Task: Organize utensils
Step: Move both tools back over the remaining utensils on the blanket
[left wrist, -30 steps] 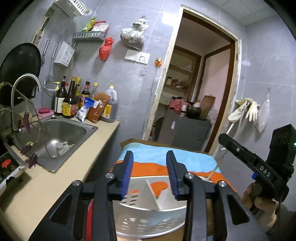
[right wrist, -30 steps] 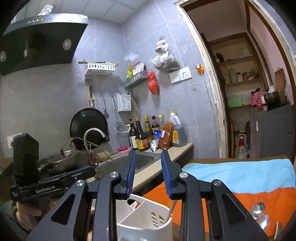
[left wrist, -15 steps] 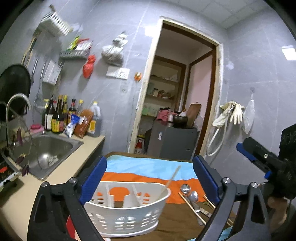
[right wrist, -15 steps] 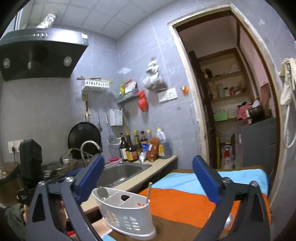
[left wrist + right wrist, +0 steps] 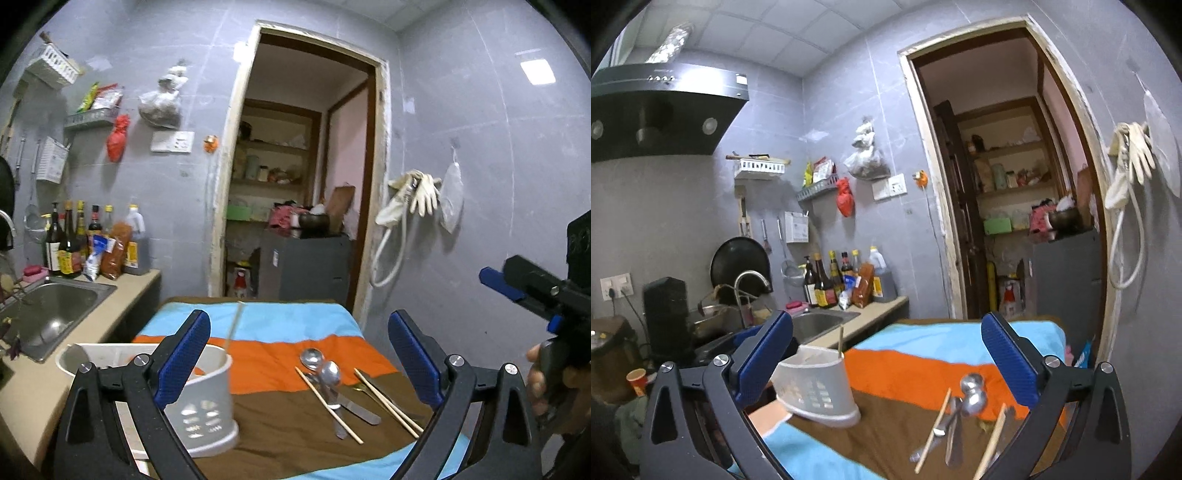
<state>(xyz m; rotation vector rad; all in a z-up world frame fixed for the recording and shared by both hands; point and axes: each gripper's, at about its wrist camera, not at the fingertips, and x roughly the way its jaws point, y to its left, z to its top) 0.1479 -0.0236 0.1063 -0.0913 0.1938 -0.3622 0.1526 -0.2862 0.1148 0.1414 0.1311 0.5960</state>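
Note:
A white slotted utensil caddy (image 5: 207,410) stands at the left of a striped cloth (image 5: 266,354), with one chopstick (image 5: 232,328) upright in it. It also shows in the right wrist view (image 5: 816,387). Two spoons (image 5: 321,365), a knife (image 5: 354,404) and loose chopsticks (image 5: 328,402) lie to the caddy's right; they also show in the right wrist view (image 5: 964,402). My left gripper (image 5: 299,354) is open and empty above them. My right gripper (image 5: 886,358) is open and empty, and shows at the right edge of the left wrist view (image 5: 528,291).
A counter with a steel sink (image 5: 48,310) and bottles (image 5: 70,247) runs along the left. A doorway (image 5: 295,184) with a grey cabinet (image 5: 306,266) lies behind the table. Gloves and a hose (image 5: 410,199) hang on the right wall.
Both grippers have opened wide and drawn back from the caddy. The left view has swung right, so the loose utensils on the cloth now show.

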